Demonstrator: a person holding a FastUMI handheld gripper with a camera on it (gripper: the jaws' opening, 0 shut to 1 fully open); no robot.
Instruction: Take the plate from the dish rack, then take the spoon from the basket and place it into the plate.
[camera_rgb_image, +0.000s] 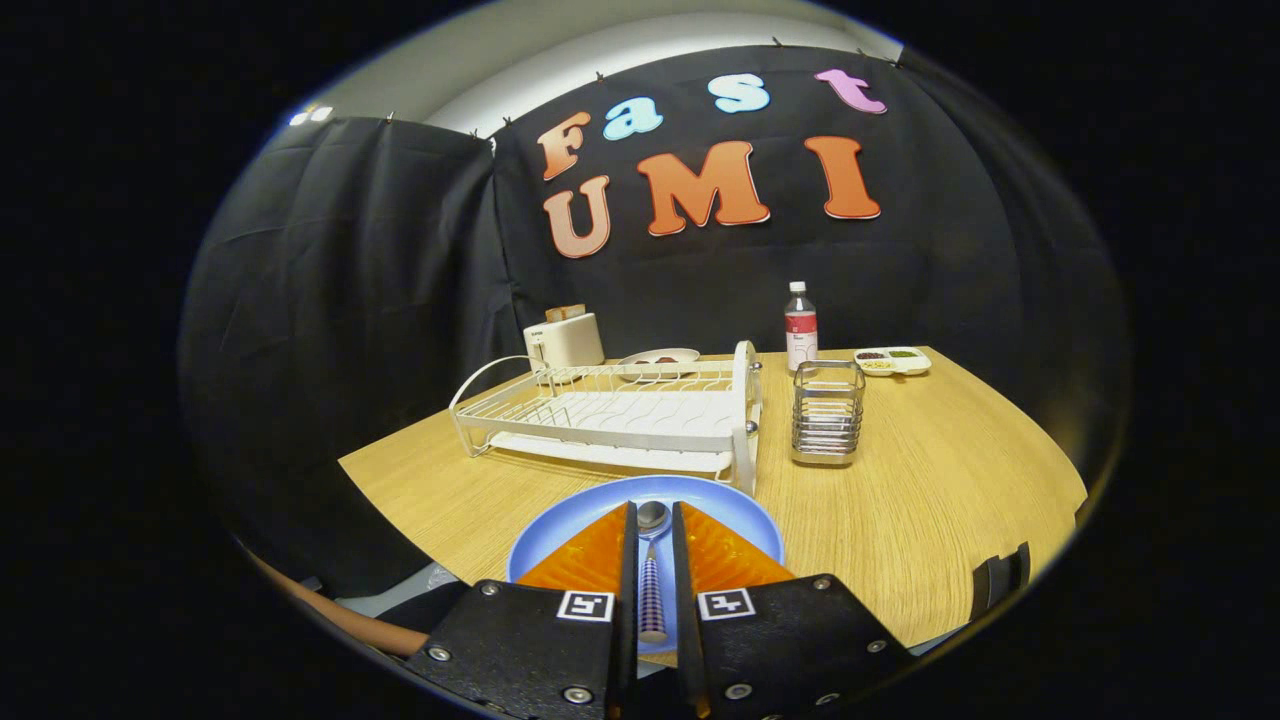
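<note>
Lying between the fingers, the spoon (651, 560) rests on the plate (600, 505), bowl toward 12 o'clock and handle toward 6; the gripper (652, 520) has its fingers set narrowly apart on either side of the handle, and whether they press it or merely flank it cannot be told. The spoon has a shiny metal bowl and a handle with a fine checked pattern. The plate is round and pale blue, sitting on the wooden table (930, 500) just under the fingers. Square black-and-white markers sit on the gripper body; no readable writing shows on them. Beyond the plate at 12 o'clock stands the white wire rack (610, 415), and just to its right, at about 1 o'clock, the metal basket (827, 412). Behind the basket a bottle (801, 328) carries a red and white label, too small to read. A white toaster (563, 338) stands at 11 o'clock behind the rack, a small dish (658, 357) beside it, and a divided tray (893, 360) at 2 o'clock
</note>
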